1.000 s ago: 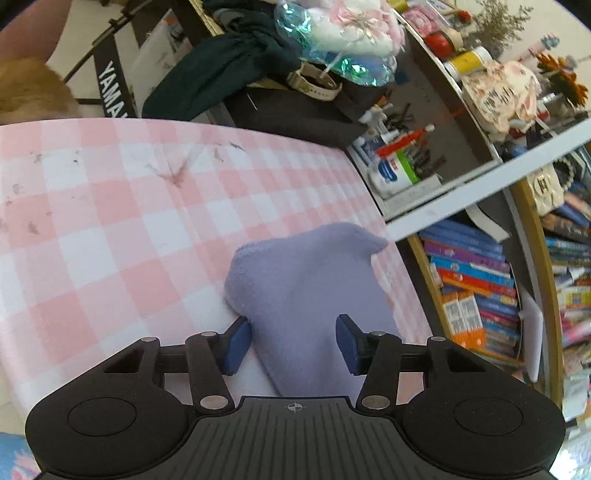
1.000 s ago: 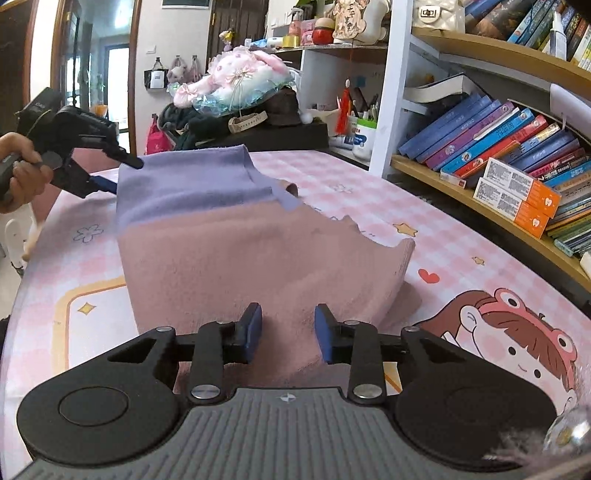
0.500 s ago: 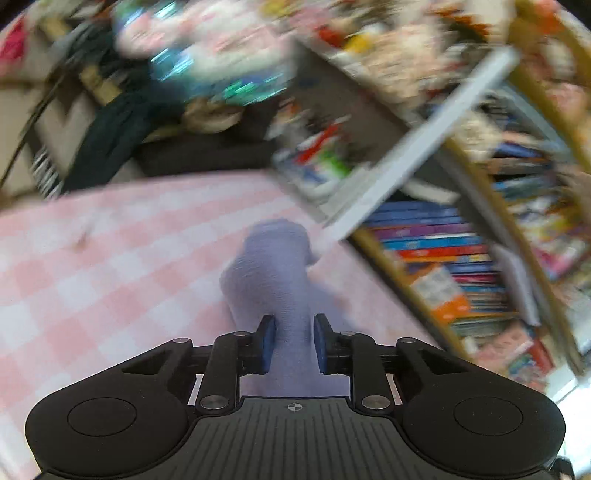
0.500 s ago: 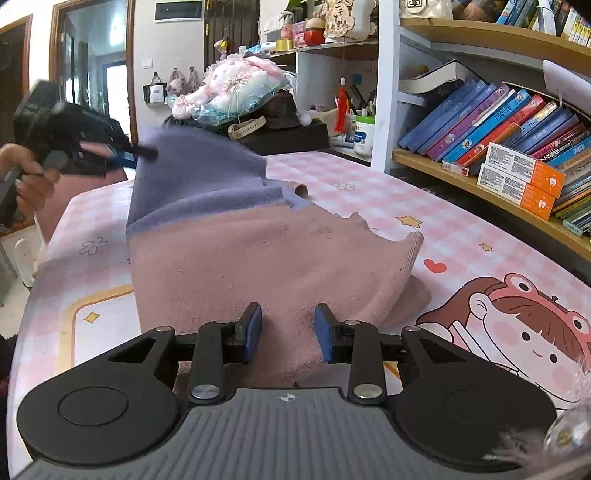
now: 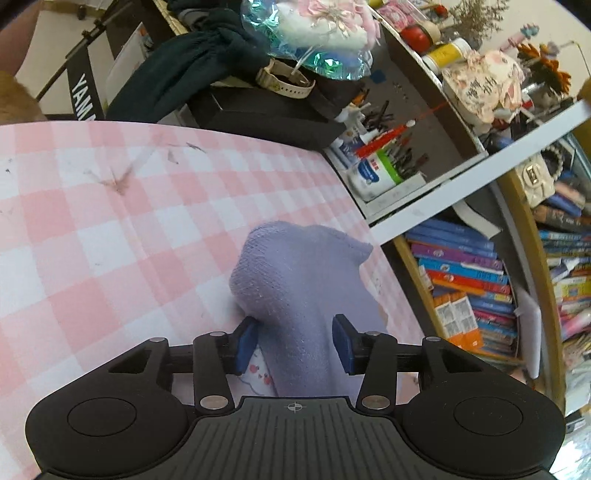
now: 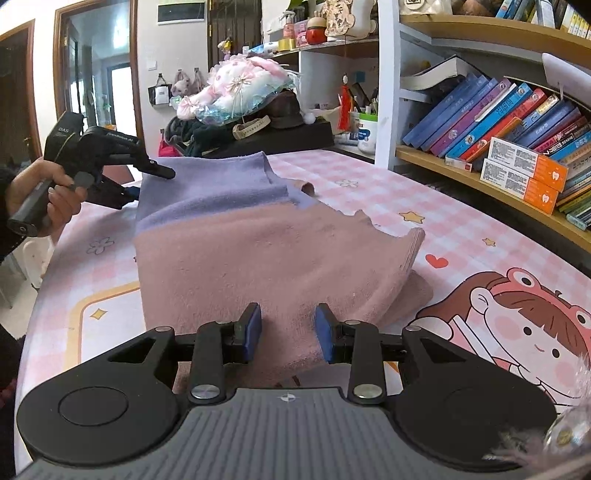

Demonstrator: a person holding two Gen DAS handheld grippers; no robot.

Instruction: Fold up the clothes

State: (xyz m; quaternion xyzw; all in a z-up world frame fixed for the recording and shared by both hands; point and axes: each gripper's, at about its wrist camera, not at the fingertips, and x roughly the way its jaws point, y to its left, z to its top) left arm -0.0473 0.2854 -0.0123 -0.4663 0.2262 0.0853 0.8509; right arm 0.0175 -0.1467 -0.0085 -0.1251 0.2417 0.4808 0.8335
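On tablecloth (image 6: pixel 461 206): garment (image 6: pixel 258 258), both grippers parted

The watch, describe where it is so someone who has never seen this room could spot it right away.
Find the pink checked table, then the dark low box past its far edge. The watch lies on that box, beside a dark green cloth and under a shiny wrapped plush. Its cream strap and round face set it apart.

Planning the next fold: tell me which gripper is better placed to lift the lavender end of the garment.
Left. The left gripper already straddles the lavender end with open fingers; the right gripper sits at the opposite pink end.
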